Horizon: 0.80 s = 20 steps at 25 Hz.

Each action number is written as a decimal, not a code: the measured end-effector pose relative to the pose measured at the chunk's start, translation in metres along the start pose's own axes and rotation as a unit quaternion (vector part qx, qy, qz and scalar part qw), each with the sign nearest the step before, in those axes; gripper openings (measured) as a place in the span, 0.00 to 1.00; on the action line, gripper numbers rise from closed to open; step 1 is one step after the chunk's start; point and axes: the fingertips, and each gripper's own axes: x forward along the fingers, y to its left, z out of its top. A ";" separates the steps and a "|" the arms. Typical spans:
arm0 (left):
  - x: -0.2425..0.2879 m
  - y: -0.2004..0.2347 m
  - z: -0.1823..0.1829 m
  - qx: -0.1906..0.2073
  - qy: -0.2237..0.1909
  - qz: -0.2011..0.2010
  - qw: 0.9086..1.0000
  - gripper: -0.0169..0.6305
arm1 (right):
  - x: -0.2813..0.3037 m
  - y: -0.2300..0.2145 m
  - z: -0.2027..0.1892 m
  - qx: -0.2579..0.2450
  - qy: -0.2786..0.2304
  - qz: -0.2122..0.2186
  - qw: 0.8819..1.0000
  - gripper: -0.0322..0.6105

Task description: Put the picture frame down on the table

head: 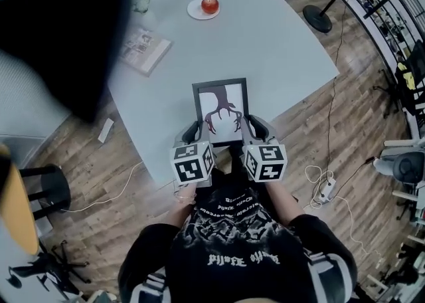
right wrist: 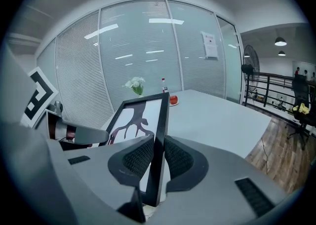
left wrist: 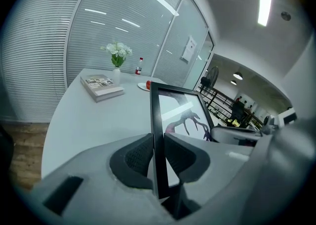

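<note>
While both grippers carry it, the black rectangular picture frame [head: 220, 105], with its white print of a dark red branching shape, sits over the near edge of the pale grey counter [head: 279, 42], its long sides running away from the person [head: 239, 248]. Whether its underside touches the counter cannot be told. The left gripper [head: 191, 130] takes the frame's left side rail near the lower corner; in the left gripper view its dark ribbed fingers [left wrist: 134, 157] are clamped on either face of that rail, which stands edge-on between them. The right gripper [head: 255, 127] mirrors this on the right rail, and in the right gripper view its fingers [right wrist: 181, 160] press on the black rail from both sides. Toward the far edge of the counter, a red apple [head: 210, 4] rests on a white round plate [head: 197, 12]. A thick book [head: 143, 49] lies near the left edge, and white flowers [left wrist: 117, 50] stand beyond it.
</note>
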 end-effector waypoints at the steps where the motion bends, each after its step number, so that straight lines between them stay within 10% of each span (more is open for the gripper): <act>1: 0.004 0.002 0.004 -0.003 0.000 0.005 1.000 0.15 | 0.006 -0.001 0.003 -0.002 0.001 0.005 1.000 0.16; 20: 0.082 0.021 0.080 -0.061 -0.013 0.125 0.990 0.15 | 0.134 -0.036 0.070 -0.032 0.046 0.128 0.990 0.16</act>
